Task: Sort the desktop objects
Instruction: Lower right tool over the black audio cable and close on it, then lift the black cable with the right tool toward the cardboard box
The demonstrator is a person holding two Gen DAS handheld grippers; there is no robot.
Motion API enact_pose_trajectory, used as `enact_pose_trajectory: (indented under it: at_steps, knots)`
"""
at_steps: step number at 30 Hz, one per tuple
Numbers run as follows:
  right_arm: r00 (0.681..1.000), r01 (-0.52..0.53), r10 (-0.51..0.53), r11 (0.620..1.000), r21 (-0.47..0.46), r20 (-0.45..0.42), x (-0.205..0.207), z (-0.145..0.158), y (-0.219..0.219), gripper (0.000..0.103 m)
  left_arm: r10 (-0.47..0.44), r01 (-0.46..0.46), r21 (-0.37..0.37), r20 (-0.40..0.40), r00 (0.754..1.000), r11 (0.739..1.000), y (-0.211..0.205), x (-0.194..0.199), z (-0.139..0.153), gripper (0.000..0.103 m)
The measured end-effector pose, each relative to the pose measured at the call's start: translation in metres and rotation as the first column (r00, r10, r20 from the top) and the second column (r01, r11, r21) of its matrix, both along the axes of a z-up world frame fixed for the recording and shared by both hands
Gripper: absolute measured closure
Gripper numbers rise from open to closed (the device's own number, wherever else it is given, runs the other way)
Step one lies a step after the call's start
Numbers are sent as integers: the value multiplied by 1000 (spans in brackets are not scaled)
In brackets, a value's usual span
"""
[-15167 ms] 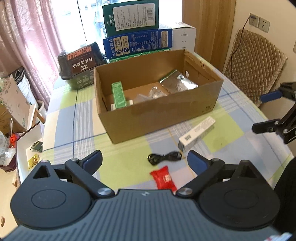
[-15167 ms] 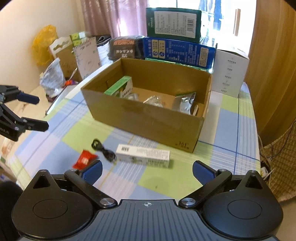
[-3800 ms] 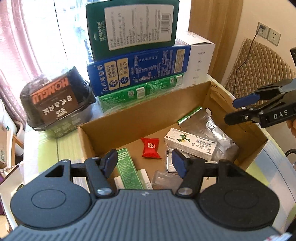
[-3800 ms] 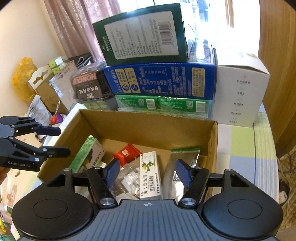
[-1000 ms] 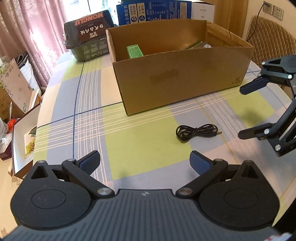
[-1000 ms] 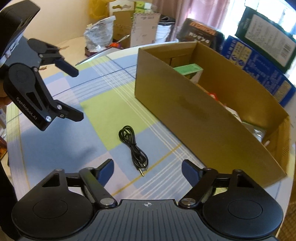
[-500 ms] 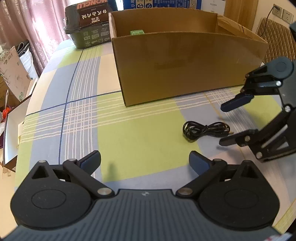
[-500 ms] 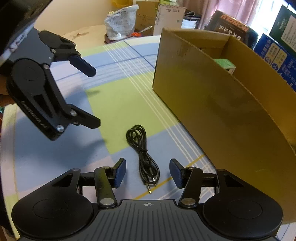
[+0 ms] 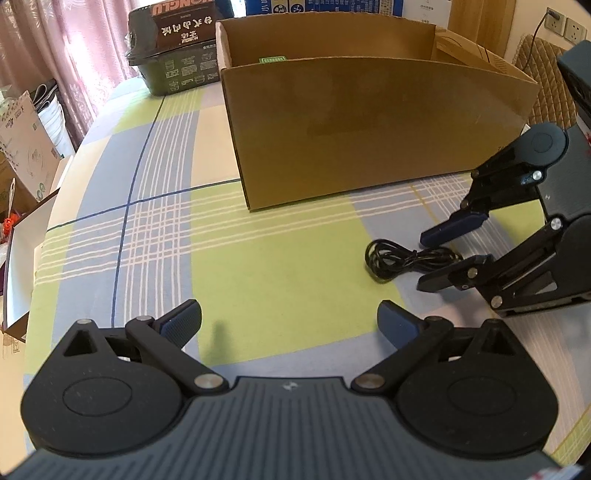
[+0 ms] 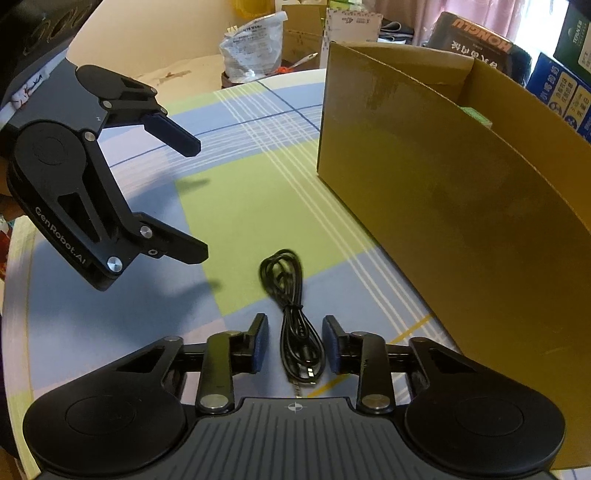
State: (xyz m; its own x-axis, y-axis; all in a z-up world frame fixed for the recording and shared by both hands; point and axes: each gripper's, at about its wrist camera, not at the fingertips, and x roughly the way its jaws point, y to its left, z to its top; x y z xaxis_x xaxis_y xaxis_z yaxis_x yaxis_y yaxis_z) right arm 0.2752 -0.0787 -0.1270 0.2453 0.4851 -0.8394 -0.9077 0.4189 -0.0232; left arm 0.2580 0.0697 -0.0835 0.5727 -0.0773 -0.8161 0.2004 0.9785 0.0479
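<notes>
On the left of the right wrist view, the left tongs hang above the checked tablecloth with jaws spread wide and nothing between them; white lettering on the side plate reads "GenRobot.AI". In the middle, the coiled black audio cable lies on the bench in front of the cardboard box, its plug end pointing toward the camera. The right tongs are down at the cloth, their blue pads on either side of the cable's plug end, narrowed but with gaps showing on both sides, so nothing is gripped. Behind the box, a dark package is printed "HONGLU", upside down from this side. At the far right a blue carton carries Chinese writing too small to read.

In the left wrist view, the same cable lies right of centre, with the right tongs straddling its right end.
</notes>
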Motion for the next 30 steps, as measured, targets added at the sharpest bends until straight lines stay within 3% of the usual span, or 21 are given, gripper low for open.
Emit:
enact_pose_trajectory:
  at_steps: [1, 18, 30]
  knots:
    - [1000, 2, -2, 1000, 6, -9, 0, 0, -1, 81, -1, 1, 1, -1, 1000, 1000, 0, 1, 0, 3]
    - [984, 171, -167, 983, 74, -57, -14, 4, -20, 84, -18, 18, 0, -3, 1000, 1000, -7, -1, -1, 3]
    - [987, 160, -159, 982, 101, -14, -12, -3, -6, 82, -3, 3, -3, -3, 1000, 1000, -4, 1, -2, 3]
